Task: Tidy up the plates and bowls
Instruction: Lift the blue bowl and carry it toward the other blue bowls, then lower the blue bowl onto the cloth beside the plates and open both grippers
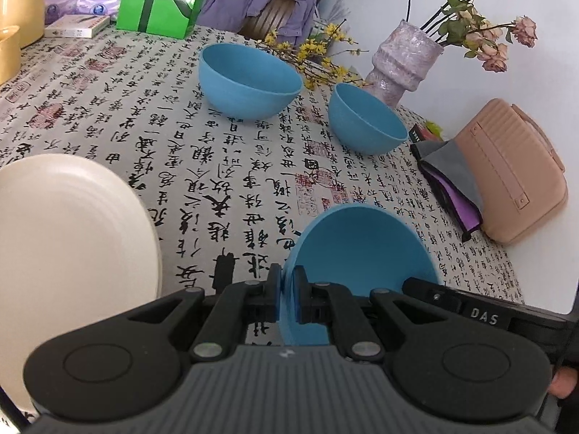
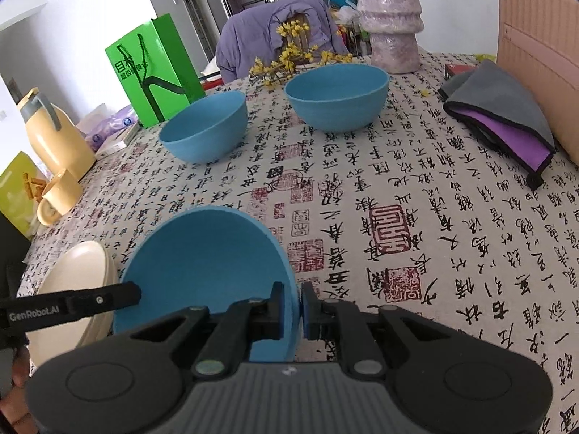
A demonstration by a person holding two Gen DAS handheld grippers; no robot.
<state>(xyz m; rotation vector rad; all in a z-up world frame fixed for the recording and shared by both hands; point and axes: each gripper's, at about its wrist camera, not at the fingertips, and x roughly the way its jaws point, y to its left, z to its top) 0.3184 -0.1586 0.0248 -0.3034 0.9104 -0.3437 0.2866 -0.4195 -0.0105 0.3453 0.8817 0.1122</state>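
Fingers of both grippers pinch opposite rims of one smooth, round blue bowl [image 1: 362,249], tilted above patterned cloth.

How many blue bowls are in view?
3: one held bowl gripped at its rim by both tongs, one far left bowl and one far right bowl on the tablecloth. None seems hidden.

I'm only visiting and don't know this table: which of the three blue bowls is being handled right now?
Start at the table with the black-lettered cloth. Two blue bowls stand upright at its far side, near the purple vase. The handled bowl is the nearest one, beside the cream plates; it alone is tilted, its rim pinched by both the left gripper and right gripper.
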